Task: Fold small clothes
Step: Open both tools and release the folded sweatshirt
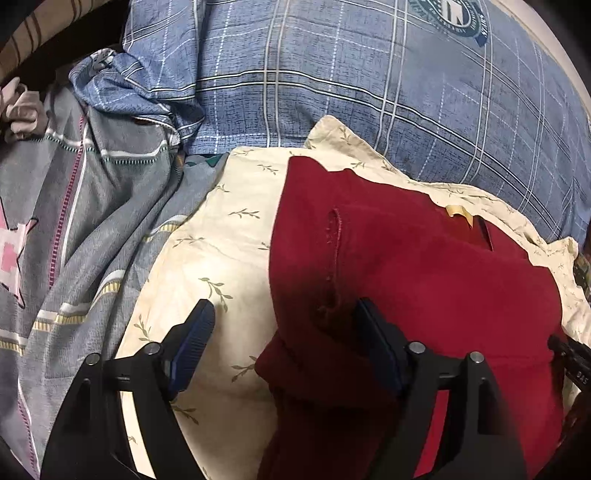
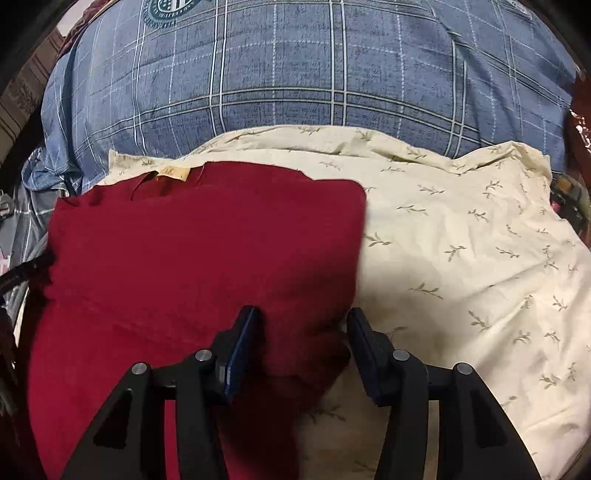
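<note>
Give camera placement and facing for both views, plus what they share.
Left wrist: on the left gripper, angled down at the red garment's left edge; own fingers open, astride that edge.
Right wrist: on the right gripper, angled down at the garment's right edge; own fingers apart, fabric between.
Shared: red garment, cream leaf-print cloth, blue plaid bedding.

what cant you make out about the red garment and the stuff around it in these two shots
- Red garment: its near end runs off the bottom edge in both views, behind the left gripper and right gripper.
- Tan neck label: print too small to read.
- Round emblem on the blue plaid bedding: cut by the top edge in both views.
- Cream leaf-print cloth: partly covered by the garment.
</note>
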### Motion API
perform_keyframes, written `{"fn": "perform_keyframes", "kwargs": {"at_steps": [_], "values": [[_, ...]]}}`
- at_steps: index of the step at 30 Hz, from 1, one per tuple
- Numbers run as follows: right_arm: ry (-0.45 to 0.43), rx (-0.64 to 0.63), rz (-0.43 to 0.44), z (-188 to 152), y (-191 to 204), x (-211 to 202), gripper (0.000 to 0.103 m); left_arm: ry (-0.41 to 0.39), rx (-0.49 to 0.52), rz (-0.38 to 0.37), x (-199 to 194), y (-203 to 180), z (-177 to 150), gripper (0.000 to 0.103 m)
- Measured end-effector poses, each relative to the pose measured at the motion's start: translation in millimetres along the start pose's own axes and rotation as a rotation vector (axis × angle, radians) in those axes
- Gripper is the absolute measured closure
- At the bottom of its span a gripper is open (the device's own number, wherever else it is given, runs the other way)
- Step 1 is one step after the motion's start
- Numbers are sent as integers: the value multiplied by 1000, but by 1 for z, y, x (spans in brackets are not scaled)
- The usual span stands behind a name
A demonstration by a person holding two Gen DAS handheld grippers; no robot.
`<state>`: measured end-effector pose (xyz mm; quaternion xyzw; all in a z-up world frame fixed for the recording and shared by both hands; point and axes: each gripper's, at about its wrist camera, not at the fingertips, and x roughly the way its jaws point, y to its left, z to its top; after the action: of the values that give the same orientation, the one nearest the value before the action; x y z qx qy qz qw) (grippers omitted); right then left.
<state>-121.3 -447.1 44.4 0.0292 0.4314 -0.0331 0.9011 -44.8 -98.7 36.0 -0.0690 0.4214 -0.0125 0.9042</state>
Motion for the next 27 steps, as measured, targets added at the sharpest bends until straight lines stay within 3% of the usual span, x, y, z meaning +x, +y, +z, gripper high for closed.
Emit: {"fn": "perform_keyframes", "kwargs": {"at_steps": [8,12,23,27], "values": [[-53,-10,30,-16,4,-41,47,-13,8,-28,-22,5,-14,24],[41,-15,9,-26,4,-13,47,-23,58,-10,-38,1,-24,24],[-44,-9,62,-41,14,-76,37,-19,76,-25,-83,14,-70,24],[-15,18,153,-65,15,-91,32,2,67,-47,-97,22,-91,24]]}}
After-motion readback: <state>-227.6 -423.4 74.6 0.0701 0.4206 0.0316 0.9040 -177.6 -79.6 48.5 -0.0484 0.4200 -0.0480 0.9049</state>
